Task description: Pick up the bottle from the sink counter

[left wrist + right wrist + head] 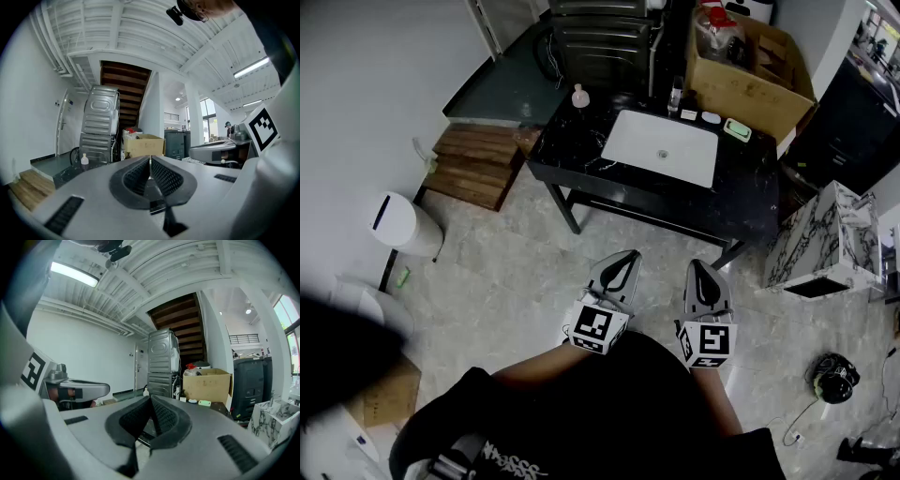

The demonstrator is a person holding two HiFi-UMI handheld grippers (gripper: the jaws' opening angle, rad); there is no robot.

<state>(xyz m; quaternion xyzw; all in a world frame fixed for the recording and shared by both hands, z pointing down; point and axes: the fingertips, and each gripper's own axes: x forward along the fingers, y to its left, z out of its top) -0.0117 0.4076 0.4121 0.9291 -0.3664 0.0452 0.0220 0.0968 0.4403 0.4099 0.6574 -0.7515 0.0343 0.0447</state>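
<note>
A small clear bottle (579, 96) with a pale cap stands at the back left corner of the black marble sink counter (581, 159), beside the white basin (661, 147). It shows small and far off in the left gripper view as the bottle (84, 161) and in the right gripper view as the bottle (146, 392). My left gripper (628, 259) and right gripper (697, 266) are held side by side in front of my body, well short of the counter. Both have their jaws pressed together with nothing between them.
A dark slim bottle (676, 94), small dishes and a green soap (737, 129) line the counter's back edge. A cardboard box (750, 66) sits behind on the right, stacked metal machines (600, 37) behind, wooden steps (478, 159) and a white bin (398, 223) on the left, a marble block (830, 239) on the right.
</note>
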